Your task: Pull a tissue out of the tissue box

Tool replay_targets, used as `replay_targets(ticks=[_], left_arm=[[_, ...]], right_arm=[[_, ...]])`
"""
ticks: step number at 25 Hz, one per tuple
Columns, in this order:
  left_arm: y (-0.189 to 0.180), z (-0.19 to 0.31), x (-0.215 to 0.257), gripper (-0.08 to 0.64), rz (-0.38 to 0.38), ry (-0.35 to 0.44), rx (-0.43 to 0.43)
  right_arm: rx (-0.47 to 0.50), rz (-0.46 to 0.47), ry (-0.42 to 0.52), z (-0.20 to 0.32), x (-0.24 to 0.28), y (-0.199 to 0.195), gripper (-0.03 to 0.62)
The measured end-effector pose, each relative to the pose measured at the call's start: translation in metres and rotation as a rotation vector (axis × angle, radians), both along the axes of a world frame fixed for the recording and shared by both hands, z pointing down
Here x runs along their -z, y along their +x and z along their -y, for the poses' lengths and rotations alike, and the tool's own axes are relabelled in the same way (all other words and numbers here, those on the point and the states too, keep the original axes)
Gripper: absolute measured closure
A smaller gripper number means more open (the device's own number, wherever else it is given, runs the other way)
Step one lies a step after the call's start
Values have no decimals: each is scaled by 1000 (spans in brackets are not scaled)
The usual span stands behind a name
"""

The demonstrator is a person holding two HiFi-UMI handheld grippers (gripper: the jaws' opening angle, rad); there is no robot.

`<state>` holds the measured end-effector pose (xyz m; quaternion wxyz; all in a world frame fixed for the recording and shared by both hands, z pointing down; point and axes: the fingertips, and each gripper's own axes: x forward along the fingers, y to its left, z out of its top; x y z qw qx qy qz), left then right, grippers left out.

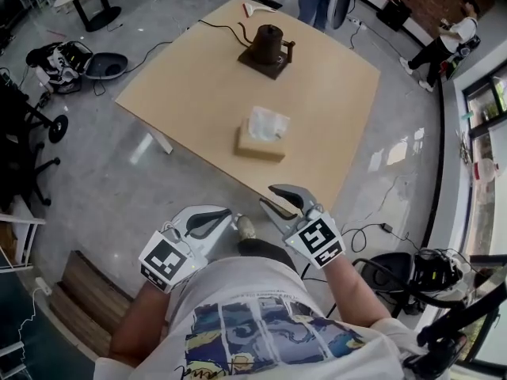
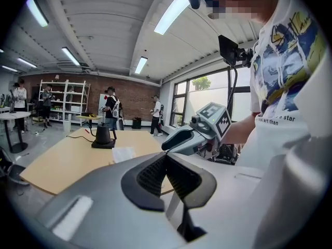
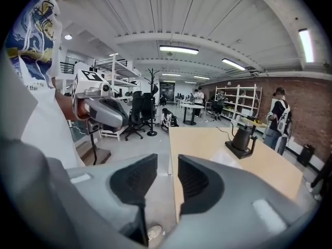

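Fingers [image 3: 137, 183] of the right gripper [image 3: 167, 162] stand slightly apart, empty; those of the left gripper [image 2: 166, 156] are closed together, both held near the surface [image 1: 190, 93] carrying the tissue box [image 1: 260, 146].

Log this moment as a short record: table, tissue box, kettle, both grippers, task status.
table: light wood, holds the box and the kettle
tissue box: near the table's middle, a white tissue sticking out of its top
kettle: dark, beyond the box
left gripper: jaws together, empty, well short of the box
right gripper: jaws apart, nothing between them, well short of the box
task status: tissue not yet pulled
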<state>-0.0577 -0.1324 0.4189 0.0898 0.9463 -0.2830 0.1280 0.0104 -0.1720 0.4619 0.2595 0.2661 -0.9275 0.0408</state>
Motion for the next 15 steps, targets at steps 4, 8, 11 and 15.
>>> replay_targets(ticks=[4, 8, 11, 15], left_arm=[[8, 23, -2, 558, 12, -14, 33], [8, 45, -4, 558, 10, -29, 84], [11, 61, -10, 558, 13, -35, 113], [17, 76, -12, 558, 6, -35, 155]], right_arm=[[-5, -12, -9, 44, -9, 19, 463], [16, -33, -29, 86, -20, 27, 421], [14, -37, -36, 118, -28, 32, 399], [1, -53, -42, 154, -41, 39, 383]])
